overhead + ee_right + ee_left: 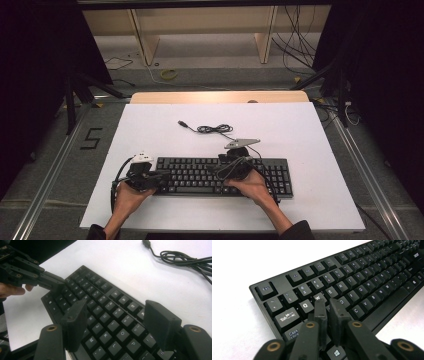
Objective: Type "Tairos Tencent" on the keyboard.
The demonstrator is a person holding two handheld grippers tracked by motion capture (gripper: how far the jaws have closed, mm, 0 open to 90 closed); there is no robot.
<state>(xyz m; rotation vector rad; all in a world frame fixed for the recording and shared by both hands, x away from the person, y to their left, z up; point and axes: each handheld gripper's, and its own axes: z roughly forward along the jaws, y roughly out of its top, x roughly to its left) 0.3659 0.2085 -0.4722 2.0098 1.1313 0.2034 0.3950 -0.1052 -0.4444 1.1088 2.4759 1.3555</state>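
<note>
Two hands hold two black grabbers over a black keyboard (222,176). The keyboard lies flat on a white table (310,200), close to the person's edge, with its long side running left to right.

The left gripper (159,177) is at the left end of the keyboard. Its jaws are pulled almost all the way together, with just a thin gap between them. Nothing is caught in that gap. In the left gripper view the tips (329,303) sit low over the letter keys near W and the Caps Lock key. I cannot tell if they press on a key.

The right gripper (235,167) is over the middle of the keyboard. Its jaws stand wide apart and hold nothing. In the right gripper view its two fat black pads (160,323) hang above the keys around O, P, K and L. The left gripper (56,283) shows far off in that view too, poking at the other end of the keys.

Behind the keyboard a thin black cable (215,129) lies in a loose bundle on the table, with its plug (183,123) lying free at the left.
</note>
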